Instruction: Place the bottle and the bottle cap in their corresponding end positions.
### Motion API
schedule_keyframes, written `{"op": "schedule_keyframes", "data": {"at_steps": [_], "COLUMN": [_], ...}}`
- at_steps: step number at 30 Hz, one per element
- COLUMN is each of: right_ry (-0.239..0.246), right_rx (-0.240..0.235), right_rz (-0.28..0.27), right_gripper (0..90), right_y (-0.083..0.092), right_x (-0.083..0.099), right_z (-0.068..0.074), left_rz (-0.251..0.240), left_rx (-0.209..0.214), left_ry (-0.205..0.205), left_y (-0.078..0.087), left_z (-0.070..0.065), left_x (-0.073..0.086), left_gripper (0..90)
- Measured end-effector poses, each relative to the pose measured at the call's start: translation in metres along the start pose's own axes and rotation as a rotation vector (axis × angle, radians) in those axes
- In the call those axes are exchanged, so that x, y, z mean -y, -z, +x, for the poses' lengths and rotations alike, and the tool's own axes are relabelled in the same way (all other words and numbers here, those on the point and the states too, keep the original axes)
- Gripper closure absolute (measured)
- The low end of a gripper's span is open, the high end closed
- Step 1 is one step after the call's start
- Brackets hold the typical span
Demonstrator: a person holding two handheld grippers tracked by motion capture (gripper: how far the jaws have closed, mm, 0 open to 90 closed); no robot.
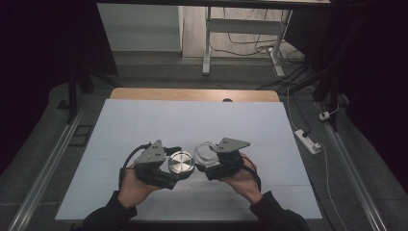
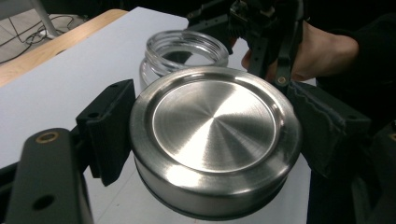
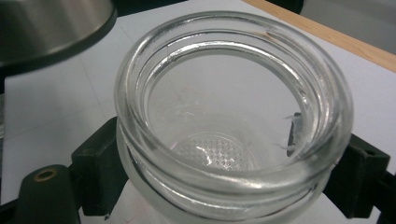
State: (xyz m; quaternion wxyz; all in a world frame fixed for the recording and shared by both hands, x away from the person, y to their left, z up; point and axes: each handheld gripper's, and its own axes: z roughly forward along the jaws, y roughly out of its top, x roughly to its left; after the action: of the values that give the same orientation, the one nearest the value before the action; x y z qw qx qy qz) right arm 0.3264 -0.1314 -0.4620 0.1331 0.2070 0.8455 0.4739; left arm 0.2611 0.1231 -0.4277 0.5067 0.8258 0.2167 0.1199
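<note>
As both units are held up side by side near the front of the table [image 1: 192,120], the high view shows the left gripper [image 1: 174,168] clamped on a round metal lid [image 1: 181,162] and the right gripper [image 1: 206,161] clamped on a clear glass jar [image 1: 206,152]. Lid and jar sit just beside each other, apart, over the white tabletop. Judgement: held close so the lid can be matched to the jar mouth; which way the job runs (fitting or removal) can't be told.

Left gripper view: lid [image 2: 212,140] flat side up, gripped across its dia. by both jaws, pads pressing on the rim at left and right. Grip on the side wall leaves the lid free to be lowered or turned. Jar [image 2: 184,53] stands just behind it, mouth open and threaded, w/ the right gripper [image 2: 268,51] and the person's hand [image 2: 322,51] beyond.

Right gripper view: jar [image 3: 233,116] gripped below the thread on both sides, upright, mouth facing the camera. Interior looks empty; dimpled base visible. Grip low on the neck keeps the thread clear for the lid [image 3: 51,25], whose edge sits at the top-left corner, off to one side of the mouth, not over it.

Risk, in my judgement: smooth glass and polished steel, slip possible if torque is applied.
</note>
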Motion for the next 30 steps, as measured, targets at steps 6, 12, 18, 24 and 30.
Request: {"op": "schedule_keyframes", "data": {"at_steps": [6,12,18,24,30], "right_ry": [-0.002,-0.011,-0.009,-0.005,-0.009], "right_rx": [0.009,0.018,0.025,0.029,0.037], "right_rz": [-0.002,-0.004,-0.005,-0.005,-0.007], "right_gripper": [14.6,14.6,14.6,14.6,14.6], "right_y": [-0.001,-0.004,-0.008,-0.014,-0.020], "right_x": [-0.001,-0.004,-0.006,-0.010,-0.012], "right_z": [-0.004,-0.009,-0.012,-0.014,-0.019], "left_rz": [-0.001,-0.003,0.006,0.012,0.030], "left_rx": [0.013,0.024,0.031,0.026,0.008], "left_ry": [-0.003,-0.001,-0.003,-0.009,-0.024], "left_y": [-0.003,-0.009,-0.015,-0.021,-0.029], "left_z": [-0.002,-0.004,-0.007,-0.010,-0.011], "left_x": [0.006,0.016,0.025,0.034,0.039], "left_gripper": [20.8,20.8,20.8,20.8,20.8]}}
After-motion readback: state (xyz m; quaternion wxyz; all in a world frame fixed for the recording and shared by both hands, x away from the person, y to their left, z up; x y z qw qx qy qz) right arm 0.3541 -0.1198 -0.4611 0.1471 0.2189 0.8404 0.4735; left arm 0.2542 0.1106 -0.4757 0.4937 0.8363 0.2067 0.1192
